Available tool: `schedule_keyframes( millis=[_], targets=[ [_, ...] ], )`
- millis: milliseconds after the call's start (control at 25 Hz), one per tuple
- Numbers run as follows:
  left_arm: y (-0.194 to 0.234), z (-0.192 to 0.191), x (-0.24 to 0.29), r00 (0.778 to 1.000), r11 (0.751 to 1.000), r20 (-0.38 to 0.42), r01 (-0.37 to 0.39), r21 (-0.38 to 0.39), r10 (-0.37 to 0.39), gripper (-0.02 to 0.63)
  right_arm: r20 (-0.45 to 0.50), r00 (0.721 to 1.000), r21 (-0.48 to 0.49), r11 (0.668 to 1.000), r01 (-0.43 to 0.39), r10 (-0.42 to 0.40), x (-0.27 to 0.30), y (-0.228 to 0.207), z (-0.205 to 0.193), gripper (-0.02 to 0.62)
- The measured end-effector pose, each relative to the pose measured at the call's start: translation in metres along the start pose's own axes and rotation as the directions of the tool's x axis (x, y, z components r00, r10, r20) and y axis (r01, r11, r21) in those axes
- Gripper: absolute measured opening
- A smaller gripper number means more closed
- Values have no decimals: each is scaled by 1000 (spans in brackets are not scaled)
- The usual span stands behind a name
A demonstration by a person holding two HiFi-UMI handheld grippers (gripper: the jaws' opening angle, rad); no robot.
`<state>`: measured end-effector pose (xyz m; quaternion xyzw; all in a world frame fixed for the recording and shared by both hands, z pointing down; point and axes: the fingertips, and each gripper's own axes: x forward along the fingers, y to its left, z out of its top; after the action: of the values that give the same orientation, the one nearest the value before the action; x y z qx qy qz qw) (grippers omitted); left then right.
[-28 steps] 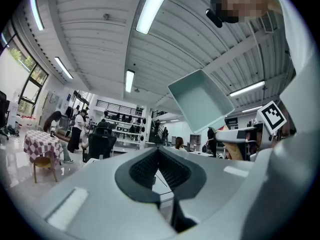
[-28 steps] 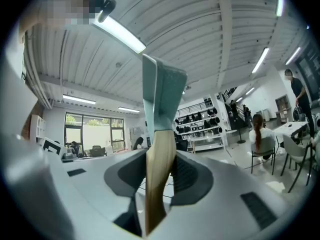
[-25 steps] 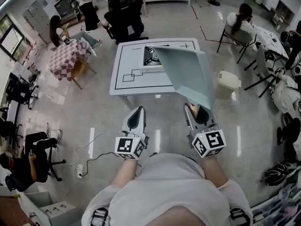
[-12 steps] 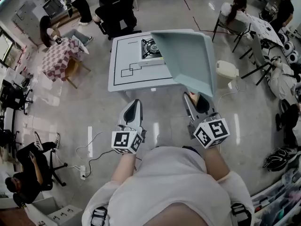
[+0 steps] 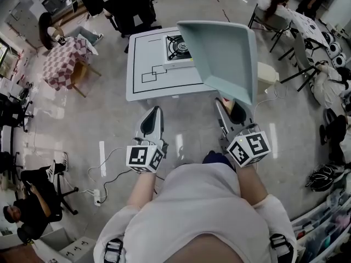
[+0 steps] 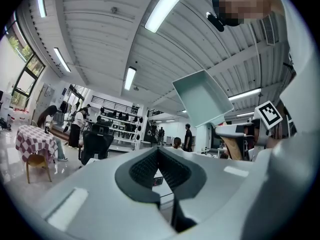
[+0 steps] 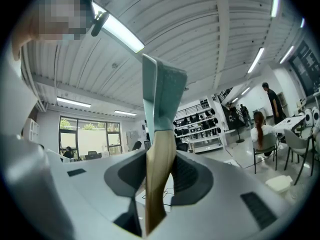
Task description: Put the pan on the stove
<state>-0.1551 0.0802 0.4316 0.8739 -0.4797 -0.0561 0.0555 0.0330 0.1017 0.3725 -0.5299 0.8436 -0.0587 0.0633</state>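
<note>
Fingers (image 7: 191,179) of right gripper (image 5: 229,109): pinching the pan's wooden handle (image 7: 159,184) from both sides.
Fingers (image 6: 142,172) of left gripper (image 5: 156,112): pressed together, nothing between them.
Table (image 5: 148,86): white with black lines, standing ahead of the person.
Pan (image 5: 225,53): pale blue, square, held tilted in the air over the table's right edge, not on the stove.
Stove (image 5: 178,48): single burner at the table's far side, just left of the pan in the head view.
</note>
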Motion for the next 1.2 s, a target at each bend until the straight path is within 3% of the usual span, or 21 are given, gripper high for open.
schedule_keyframes(
  millis=[360,720,1200],
  targets=[
    [36,-8,69,999,999,-11,-41,8,41,11,-6,998,24,998,-56,56,73,-42,-8,138],
    [75,-6,187,987,987,4,-163,11,163,11,-36,986,17,987,-160,160,172,-123,-4,138],
    [113,-8,260,978,978,-14,-208,11,208,11,-48,988,20,990,-143,144,244,-167,-14,138]
  ],
)
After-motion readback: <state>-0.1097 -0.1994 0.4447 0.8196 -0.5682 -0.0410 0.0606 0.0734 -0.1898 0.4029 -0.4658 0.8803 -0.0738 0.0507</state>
